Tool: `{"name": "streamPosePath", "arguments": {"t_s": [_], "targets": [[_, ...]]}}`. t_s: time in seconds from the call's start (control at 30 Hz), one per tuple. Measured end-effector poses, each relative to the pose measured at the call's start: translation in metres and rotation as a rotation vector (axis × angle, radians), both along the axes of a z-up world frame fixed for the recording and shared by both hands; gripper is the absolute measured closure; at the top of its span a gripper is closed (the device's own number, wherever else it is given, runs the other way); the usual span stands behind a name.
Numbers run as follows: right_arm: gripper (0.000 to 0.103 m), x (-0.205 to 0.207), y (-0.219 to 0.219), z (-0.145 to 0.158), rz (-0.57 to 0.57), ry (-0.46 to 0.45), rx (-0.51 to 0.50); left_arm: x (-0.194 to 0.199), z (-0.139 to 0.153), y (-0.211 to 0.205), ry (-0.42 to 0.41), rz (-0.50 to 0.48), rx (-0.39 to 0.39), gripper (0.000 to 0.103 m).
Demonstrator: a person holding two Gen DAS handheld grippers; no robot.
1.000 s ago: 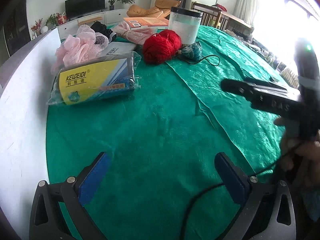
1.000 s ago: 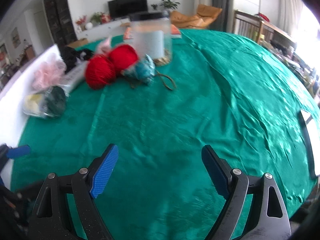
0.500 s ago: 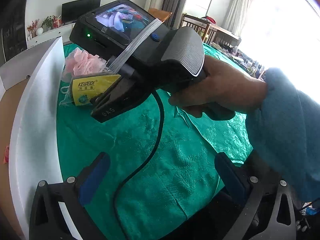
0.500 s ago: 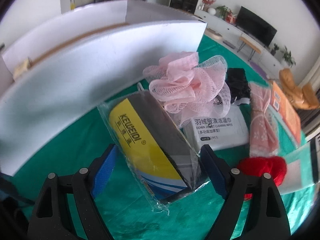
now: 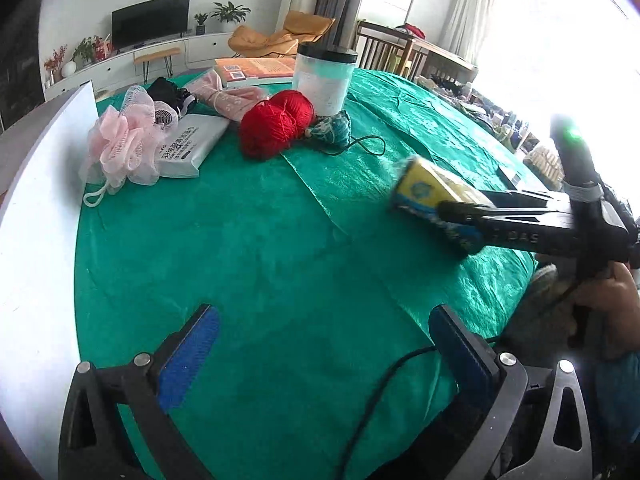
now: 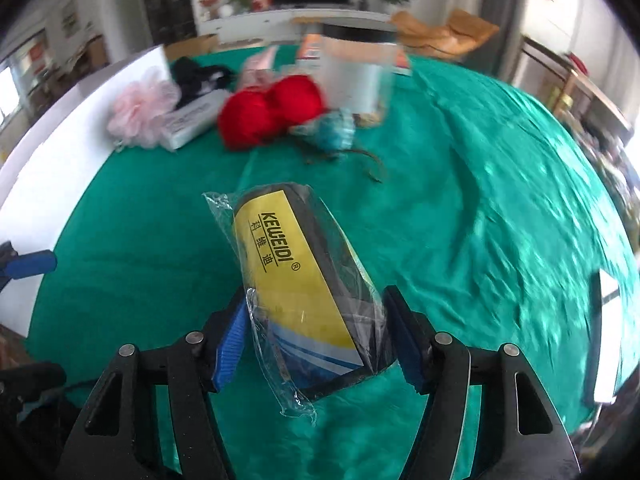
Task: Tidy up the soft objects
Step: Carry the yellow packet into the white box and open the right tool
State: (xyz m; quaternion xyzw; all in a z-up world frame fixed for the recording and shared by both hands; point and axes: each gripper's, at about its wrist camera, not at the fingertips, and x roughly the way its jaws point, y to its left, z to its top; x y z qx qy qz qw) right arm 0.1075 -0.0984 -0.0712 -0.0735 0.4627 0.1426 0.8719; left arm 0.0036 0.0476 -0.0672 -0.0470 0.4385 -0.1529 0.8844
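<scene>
Risk first: clamped between the blue pads of the right gripper, a plastic-wrapped yellow sponge pack, held only at its near end, most of its length jutting forward past the fingertips. Jaws just closed onto it, now at middling width and pressing the loose wrapper in from both sides. Could slide out, judging by the slick film and the soft, springy body inside; a quick swing would likely lever the long free end downward. Could also tear or shed the crinkled wrapper tail hanging below the jaws.

Pose: right gripper pitched steeply down over the green tablecloth, pack lifted clear of it, a hand on the grip at the rear. Left gripper also angled down, jaws wide, nothing between them, bare cloth ahead.

Well beyond both sets of jaws: red yarn balls, teal pouch, wipes packet, pink bath pouf, clear lidded jar farthest back.
</scene>
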Motion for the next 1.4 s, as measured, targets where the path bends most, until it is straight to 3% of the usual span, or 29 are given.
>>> {"name": "streamPosePath", "arguments": {"t_s": [0.17, 0.3, 0.4, 0.53, 0.7, 0.83, 0.87, 0.9, 1.0, 1.13, 1.17, 1.2, 1.23, 1.27, 1.3, 1.37, 1.4], "targets": [[0.038, 0.029, -0.056, -0.002, -0.236, -0.039, 0.097, 0.044, -0.012, -0.009, -0.01, 0.064, 0.039, 0.0], [0.04, 0.065, -0.089, -0.002, -0.374, -0.162, 0.131, 0.067, -0.019, -0.011, -0.006, 0.075, 0.104, 0.0], [0.034, 0.082, -0.098, -0.008, -0.376, -0.164, 0.184, 0.073, -0.018, -0.01, 0.002, 0.067, 0.104, 0.0], [0.027, 0.072, -0.109, -0.01, -0.35, -0.147, 0.235, 0.091, -0.008, -0.012, -0.015, 0.062, 0.117, 0.0], [0.027, 0.067, -0.118, -0.013, -0.352, -0.132, 0.294, 0.153, 0.008, -0.014, -0.045, 0.076, 0.149, 0.0], [0.027, 0.042, -0.119, -0.013, -0.364, -0.126, 0.333, 0.208, -0.004, -0.027, 0.005, 0.032, 0.221, 0.001], [0.027, 0.043, -0.119, -0.013, -0.361, -0.125, 0.332, 0.217, -0.008, -0.03, 0.013, 0.019, 0.242, 0.009], [0.027, 0.037, -0.119, -0.013, -0.36, -0.124, 0.329, 0.223, -0.012, -0.032, 0.023, 0.007, 0.254, 0.027], [0.027, 0.033, -0.123, -0.012, -0.365, -0.114, 0.343, 0.218, -0.017, -0.033, 0.027, 0.026, 0.315, 0.056], [0.027, 0.033, -0.131, -0.012, -0.368, -0.098, 0.373, 0.184, -0.008, -0.025, 0.091, -0.015, 0.237, 0.056], [0.027, 0.034, -0.131, -0.01, -0.354, -0.094, 0.368, 0.178, -0.007, -0.026, 0.098, -0.031, 0.235, 0.053], [0.027, 0.037, -0.129, -0.008, -0.33, -0.089, 0.354, 0.174, -0.006, -0.028, 0.096, -0.048, 0.243, 0.042], [0.027, 0.043, -0.126, -0.005, -0.292, -0.078, 0.338, 0.173, -0.005, -0.031, 0.088, -0.06, 0.26, 0.033], [0.026, 0.05, -0.121, -0.003, -0.246, -0.058, 0.318, 0.175, -0.005, -0.036, 0.073, -0.064, 0.29, 0.015], [0.023, 0.059, -0.114, -0.002, -0.194, -0.029, 0.281, 0.178, -0.005, -0.042, 0.053, -0.062, 0.329, 0.009], [0.024, 0.077, -0.098, -0.006, -0.1, 0.038, 0.161, 0.186, -0.01, -0.052, 0.033, -0.081, 0.4, 0.009], [0.036, 0.085, -0.092, -0.011, -0.064, 0.078, 0.096, 0.189, -0.013, -0.056, 0.033, -0.1, 0.416, 0.013]]}}
